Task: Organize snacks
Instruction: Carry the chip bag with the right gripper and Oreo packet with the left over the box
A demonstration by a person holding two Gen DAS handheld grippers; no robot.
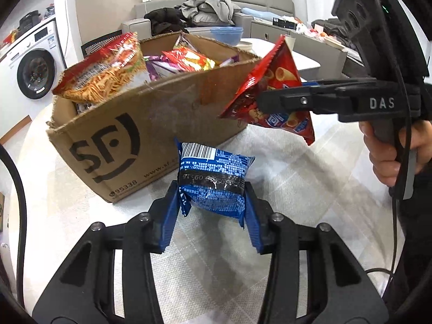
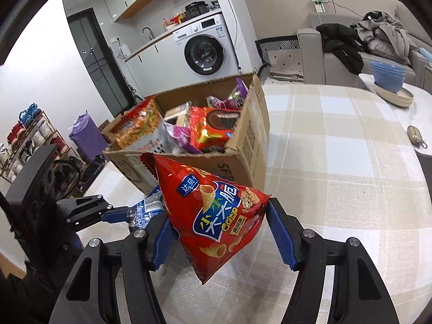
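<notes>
here the left gripper [image 1: 212, 202] is clenched on a blue snack packet [image 1: 214, 178], its blue pads pressing the packet's two sides so the wrapper bulges between them, barcode end pointing away toward 12 o'clock. the packet is lifted off the checked tablecloth [image 1: 310, 189]. at 2 o'clock from it, the right gripper [image 2: 218, 232] grasps a red crisp bag [image 2: 216, 216], pinched across its lower half, its crimped top tilted toward the box at 11 o'clock in the right wrist view. a hand [image 1: 386, 156] wraps the right gripper's handle. just beyond both packets, at 11 o'clock in the left wrist view, stands an open cardboard box [image 1: 129, 135] marked "sf", stuffed with snack bags; an orange noodle packet [image 1: 105, 73] pokes over its left rim. farther off at 10 o'clock sits a washing machine [image 1: 32, 73], and at 12 o'clock a grey sofa [image 1: 259, 2] heaped with clothes.
</notes>
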